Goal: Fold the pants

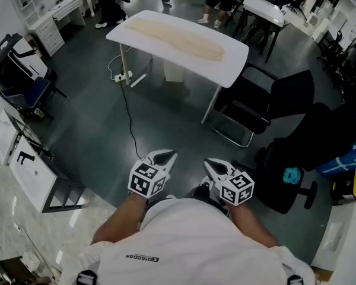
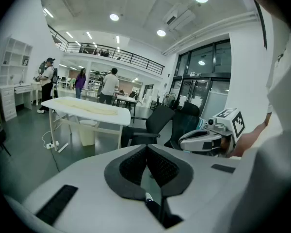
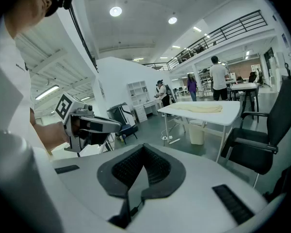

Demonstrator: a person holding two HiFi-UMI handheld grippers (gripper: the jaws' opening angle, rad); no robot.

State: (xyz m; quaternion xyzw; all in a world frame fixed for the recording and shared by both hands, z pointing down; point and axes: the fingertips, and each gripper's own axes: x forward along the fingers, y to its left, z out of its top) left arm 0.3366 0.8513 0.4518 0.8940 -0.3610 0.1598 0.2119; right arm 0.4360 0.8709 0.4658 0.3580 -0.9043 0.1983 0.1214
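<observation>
While the cream pants lie stretched out on the white tabletop at twelve o'clock, well apart, the left gripper and right gripper are closed tight and empty; folding seemingly hasn't begun.

Open floor to table (chair at right)

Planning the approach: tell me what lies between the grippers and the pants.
Head view: only dark floor, crossed on the left by a black cable.
</observation>
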